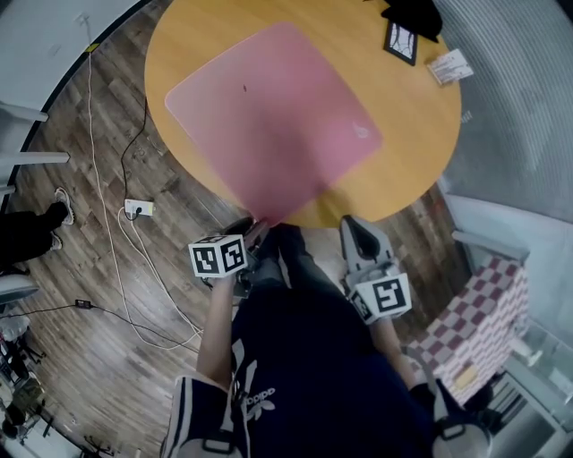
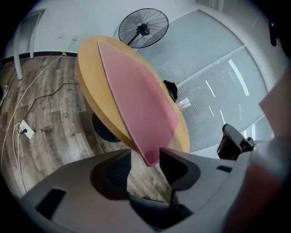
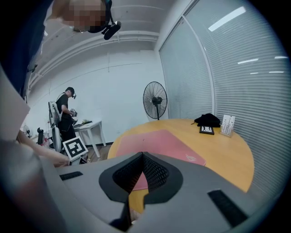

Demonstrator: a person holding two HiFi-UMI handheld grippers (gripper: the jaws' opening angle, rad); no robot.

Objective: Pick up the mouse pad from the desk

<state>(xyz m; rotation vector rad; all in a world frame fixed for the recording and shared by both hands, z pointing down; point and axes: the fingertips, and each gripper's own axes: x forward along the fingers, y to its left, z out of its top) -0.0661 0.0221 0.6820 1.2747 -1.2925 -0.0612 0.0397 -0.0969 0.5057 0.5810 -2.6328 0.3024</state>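
Observation:
A pink mouse pad lies on the round wooden table, and its near corner hangs over the table's front edge. My left gripper is at that corner with its jaws wide open. In the left gripper view the pad's corner shows in the gap between the fingertips, and the pads do not press on it. My right gripper hovers off the table's near edge, to the right of the corner. Its jaws meet at the tips in the right gripper view, with nothing between them.
A black bundle, a small framed picture and a card holder sit at the table's far right. A power strip and cables lie on the floor at left. A checkered seat stands at right. A fan stands beyond the table.

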